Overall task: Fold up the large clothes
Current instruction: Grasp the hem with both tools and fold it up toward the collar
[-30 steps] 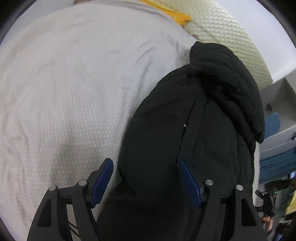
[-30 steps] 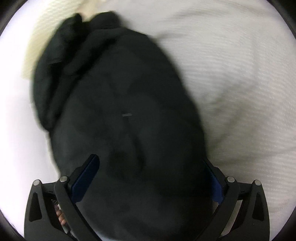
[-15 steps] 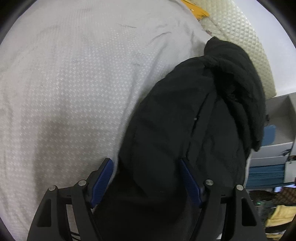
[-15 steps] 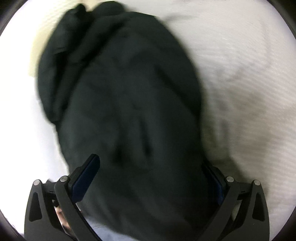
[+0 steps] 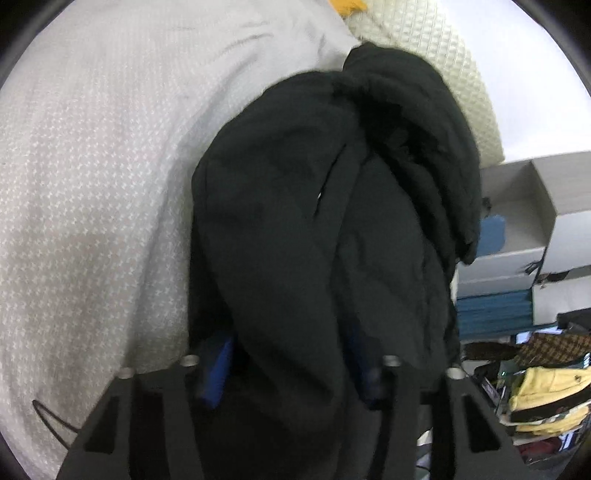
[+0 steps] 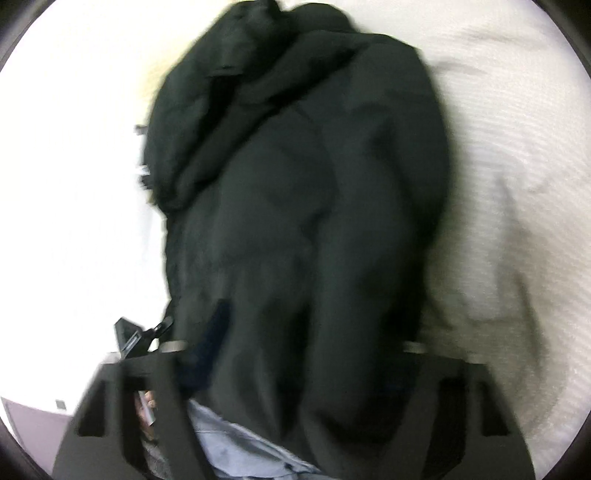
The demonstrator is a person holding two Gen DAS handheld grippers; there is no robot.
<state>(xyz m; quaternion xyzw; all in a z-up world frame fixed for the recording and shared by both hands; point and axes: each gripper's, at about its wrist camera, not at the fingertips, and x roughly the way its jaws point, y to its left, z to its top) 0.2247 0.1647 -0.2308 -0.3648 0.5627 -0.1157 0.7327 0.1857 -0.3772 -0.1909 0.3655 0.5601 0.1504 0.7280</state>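
1. Both grippers are seen pushed into one black jacket (image 5: 295,229); fabric is bunched between the fingers of each.
2. Left gripper (image 5: 291,373): blue pads (image 5: 218,369) are seen spread, with a thick fold of jacket filling the gap. Whether the fold is actually clamped cannot be told; the pad tips are covered by cloth.
3. Right gripper (image 6: 295,350): the view is motion-blurred, and the fingers are mostly buried under the jacket (image 6: 295,203). A grip cannot be confirmed or ruled out.
4. Jacket: it is laid lengthwise away from both cameras, its near end draped over the gripper fingers. A bunched, rumpled section is seen at the far end, and a zipper line runs down the middle in the left wrist view.
5. Support: the jacket is laid on a white textured bedspread (image 5: 92,184), wrinkled beside the garment (image 6: 517,184).
6. Farther out, left wrist view: a cream waffle-knit pillow (image 5: 443,48) is touched by the jacket's far end; a yellow item (image 5: 347,5) is seen just beyond it.
7. Far right, left wrist view: grey shelving (image 5: 535,206) and stacked yellow clothes (image 5: 546,391) are seen beside the bed.
8. Right wrist view, bottom: light blue cloth (image 6: 240,446) is visible below the jacket.
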